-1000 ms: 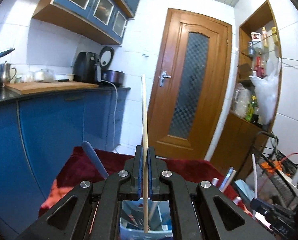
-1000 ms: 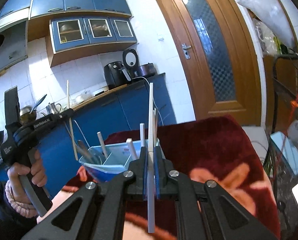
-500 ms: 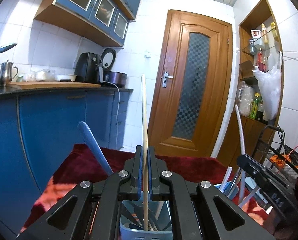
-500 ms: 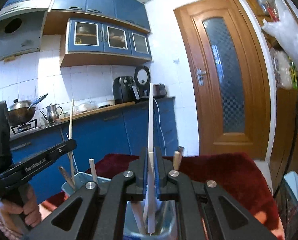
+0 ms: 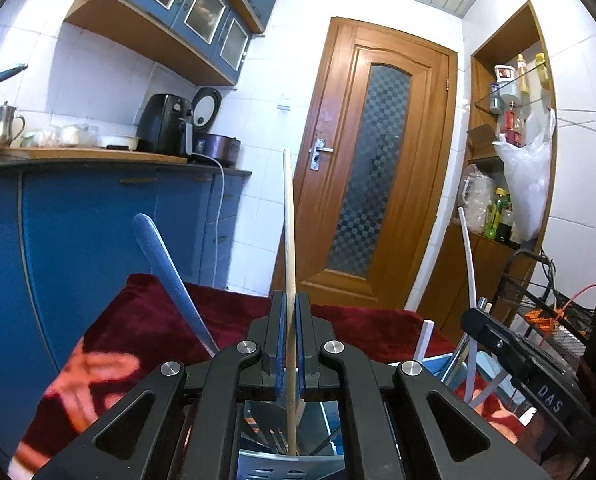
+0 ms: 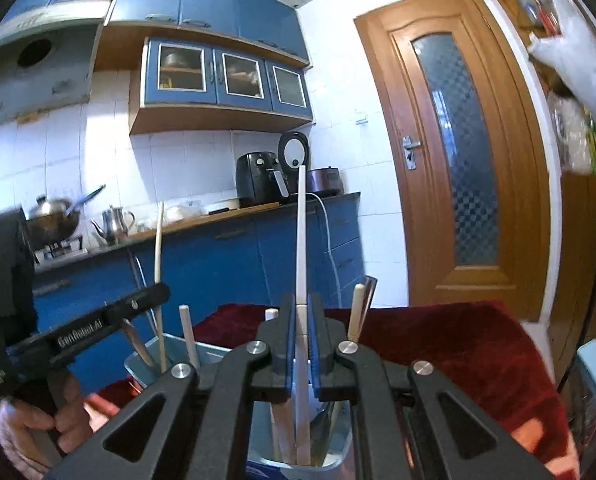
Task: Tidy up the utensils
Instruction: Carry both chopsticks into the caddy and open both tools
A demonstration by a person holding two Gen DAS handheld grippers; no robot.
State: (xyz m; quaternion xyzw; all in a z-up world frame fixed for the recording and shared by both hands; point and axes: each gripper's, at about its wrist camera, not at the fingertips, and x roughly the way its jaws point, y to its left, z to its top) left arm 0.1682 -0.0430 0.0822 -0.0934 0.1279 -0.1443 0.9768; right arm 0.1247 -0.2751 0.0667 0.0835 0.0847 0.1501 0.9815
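Observation:
My left gripper is shut on a wooden chopstick that stands upright, its lower end inside the grey-blue utensil holder below the jaws. A blue-handled utensil leans out of the holder to the left. My right gripper is shut on a white chopstick, also upright, with its lower end down in a compartment of the holder among other sticks. Each gripper shows in the other's view: the right gripper beside the left, and the left gripper held by a hand.
The holder stands on a dark red patterned cloth over the table. Blue cabinets run along the left, with a wooden door ahead. A wire rack with cables sits to the right of the table.
The left gripper has sunk, taking the wooden chopstick deeper into the holder. The right gripper swung over the holder, so its white chopstick now stands inside it.

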